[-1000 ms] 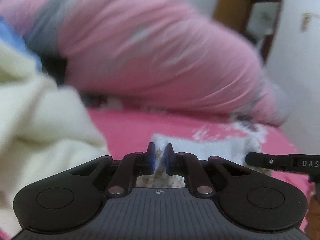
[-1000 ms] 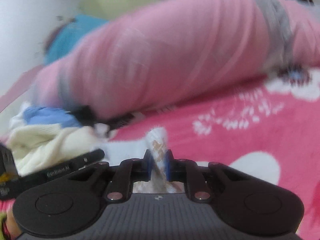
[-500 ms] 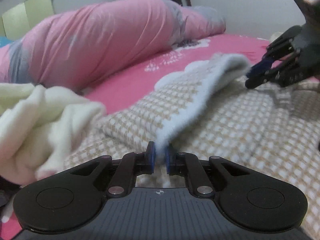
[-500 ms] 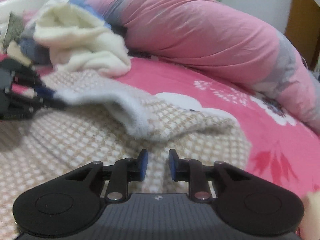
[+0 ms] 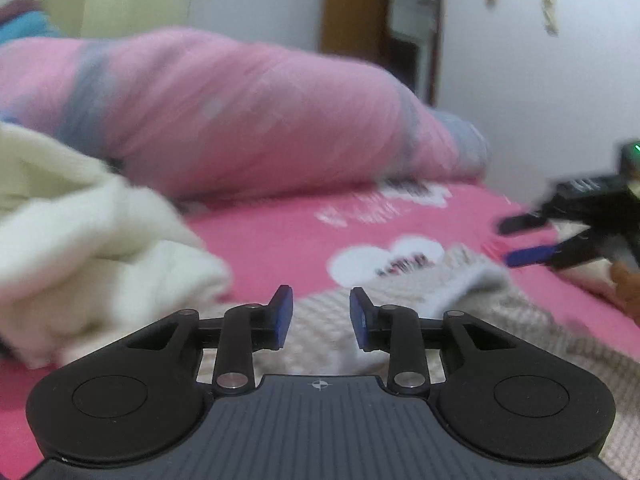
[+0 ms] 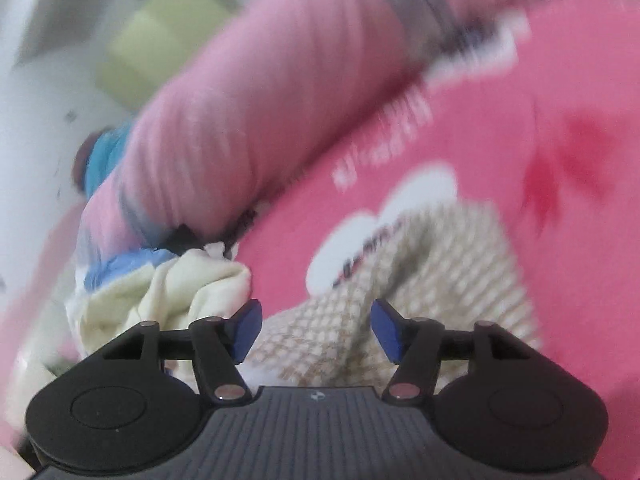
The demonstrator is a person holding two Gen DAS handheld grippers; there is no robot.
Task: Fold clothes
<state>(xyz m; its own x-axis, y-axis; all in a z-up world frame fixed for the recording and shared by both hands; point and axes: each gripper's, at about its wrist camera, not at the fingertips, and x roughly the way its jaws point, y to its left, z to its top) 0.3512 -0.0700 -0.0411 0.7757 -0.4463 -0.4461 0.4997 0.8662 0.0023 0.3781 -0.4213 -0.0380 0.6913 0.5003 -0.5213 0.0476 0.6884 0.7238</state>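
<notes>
Both tongs are released, holding nothing. Left tongs [image 5: 320,314] hover with jaws apart just above the checked beige garment [image 5: 460,308], which lies crumpled on the pink bedsheet [image 5: 272,244] directly ahead of and beneath them. To their left sits a cream fleece garment [image 5: 80,240]; beyond it lies a long pink bolster [image 5: 240,120]. Off to their right, the right tongs [image 5: 532,240] appear, blurred, with jaws spread. Seen from the right wrist, the right tongs [image 6: 316,330] are spread wide over the same checked beige garment [image 6: 440,280], the cream fleece garment [image 6: 168,296] to their left and the pink bolster [image 6: 260,100] behind.
</notes>
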